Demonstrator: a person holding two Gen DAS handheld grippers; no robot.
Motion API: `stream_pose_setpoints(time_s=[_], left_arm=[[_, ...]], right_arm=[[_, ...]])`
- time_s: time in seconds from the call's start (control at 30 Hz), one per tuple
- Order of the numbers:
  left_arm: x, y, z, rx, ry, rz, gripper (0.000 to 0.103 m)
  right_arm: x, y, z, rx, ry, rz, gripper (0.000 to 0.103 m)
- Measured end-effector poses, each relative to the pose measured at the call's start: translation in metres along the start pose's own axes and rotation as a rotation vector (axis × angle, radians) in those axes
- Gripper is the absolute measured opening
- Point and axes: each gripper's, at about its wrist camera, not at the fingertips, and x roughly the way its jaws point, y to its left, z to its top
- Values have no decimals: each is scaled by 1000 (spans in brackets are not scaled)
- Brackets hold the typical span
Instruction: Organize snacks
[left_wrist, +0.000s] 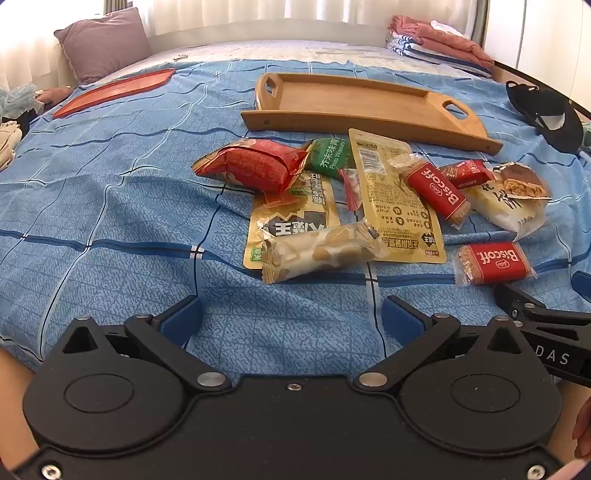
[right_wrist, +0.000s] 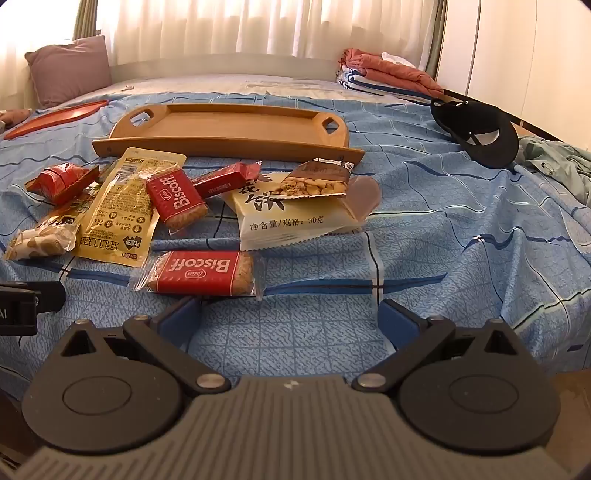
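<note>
Several snack packs lie in a heap on the blue bedspread, just in front of a wooden tray (left_wrist: 354, 99) (right_wrist: 236, 125) that holds nothing. Nearest are a cream wafer pack (left_wrist: 317, 251) and a red Biscoff pack (left_wrist: 495, 264) (right_wrist: 201, 272); a second Biscoff pack (right_wrist: 176, 199), a yellow pouch (left_wrist: 397, 199) (right_wrist: 122, 210), a red pack (left_wrist: 255, 164) and a white peanut-cake pack (right_wrist: 288, 214) lie behind. My left gripper (left_wrist: 291, 321) hangs open short of the wafer pack. My right gripper (right_wrist: 290, 321) is open just before the near Biscoff pack. Neither holds anything.
A red tray (left_wrist: 114, 92) (right_wrist: 55, 114) lies at the far left by a purple pillow (left_wrist: 103, 44). A black cap (left_wrist: 546, 114) (right_wrist: 480, 129) rests at the right, folded clothes (right_wrist: 384, 74) behind it. Blue bedspread (right_wrist: 443, 236) extends bare to the right.
</note>
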Motion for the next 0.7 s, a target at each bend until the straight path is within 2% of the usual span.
stream_pose_setpoints(time_s=[0.7], left_arm=[[1,0,0,5,8,6,103]], right_arm=[[0,1,1,-3,5,-1,103]])
